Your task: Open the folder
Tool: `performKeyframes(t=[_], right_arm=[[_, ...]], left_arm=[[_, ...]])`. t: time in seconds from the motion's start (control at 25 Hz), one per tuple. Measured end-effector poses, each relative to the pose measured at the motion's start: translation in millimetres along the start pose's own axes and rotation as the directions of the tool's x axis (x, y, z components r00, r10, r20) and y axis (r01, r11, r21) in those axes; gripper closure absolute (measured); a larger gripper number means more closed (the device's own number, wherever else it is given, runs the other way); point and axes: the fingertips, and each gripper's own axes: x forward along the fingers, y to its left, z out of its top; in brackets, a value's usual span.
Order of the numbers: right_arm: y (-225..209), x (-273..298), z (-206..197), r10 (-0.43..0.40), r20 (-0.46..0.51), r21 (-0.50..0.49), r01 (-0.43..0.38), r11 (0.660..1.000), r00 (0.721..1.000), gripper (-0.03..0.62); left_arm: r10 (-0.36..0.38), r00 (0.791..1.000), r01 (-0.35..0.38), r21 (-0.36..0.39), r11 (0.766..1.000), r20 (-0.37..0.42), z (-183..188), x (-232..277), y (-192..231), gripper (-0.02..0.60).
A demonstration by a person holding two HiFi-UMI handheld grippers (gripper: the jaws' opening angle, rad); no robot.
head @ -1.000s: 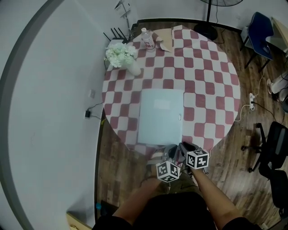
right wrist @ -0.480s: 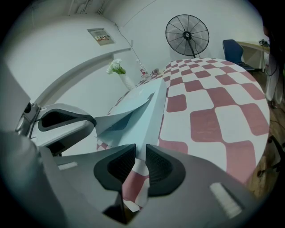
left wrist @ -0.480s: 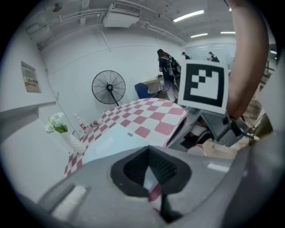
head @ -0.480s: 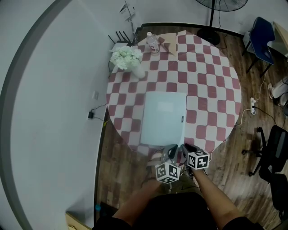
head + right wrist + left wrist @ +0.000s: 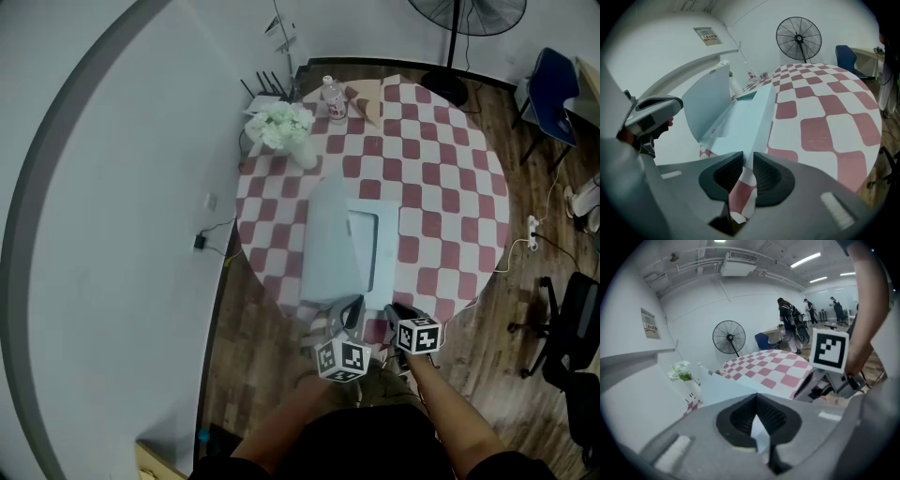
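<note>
1. A room with a wood floor [image 5: 525, 394]; a white wall fills the left of the head view.
2. A round tabletop [image 5: 450, 187] under a red-and-white checked cloth sits in the upper middle.
3. A standing fan [image 5: 473, 14] is cut off at the top right, behind the tabletop.
4. The pale blue folder [image 5: 328, 239] lies on the lower middle of the tabletop. Its front cover is tilted up along the left side, and the rest lies flat.
5. White flowers in a vase [image 5: 281, 127] stand at the tabletop's upper left edge.
6. The left tongs [image 5: 350, 307] are clamped on the cover's near edge.
7. The right tongs [image 5: 390, 310] are nearly together, pinching the near corner of the flat half.
8. A small bottle [image 5: 334, 99] stands at the tabletop's top edge.
</note>
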Motion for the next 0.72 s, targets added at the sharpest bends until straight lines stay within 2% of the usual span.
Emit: performKeyframes(t=[0.08, 0.24, 0.52, 0.72], right_arm=[[0.6, 0.7, 0.1, -0.005, 0.003, 0.000, 0.005, 1.000, 1.000, 0.526], [1.3, 0.4, -1.0, -0.019, -0.008, -0.004, 0.019, 1.000, 1.000, 0.526], [7.4, -1.7, -0.9, -0.072, -0.025, -0.042, 0.071, 0.997, 0.997, 0.526], [12.5, -1.1, -1.6, -0.126, -0.025, -0.048, 0.125, 0.991, 0.992, 0.526]], left_arm=[[0.028, 1.000, -0.028, -0.011, 1.000, 0.010, 1.5, -8.1, 11.3, 0.583], [0.095, 0.995, -0.095, 0.013, 0.995, 0.020, 1.4, -27.0, 33.3, 0.583], [0.245, 0.969, -0.242, -0.082, 0.967, 0.025, -18.6, -71.3, 98.0, 0.581], [0.320, 0.947, -0.313, -0.144, 0.939, 0.026, -46.1, -97.7, 138.6, 0.580]])
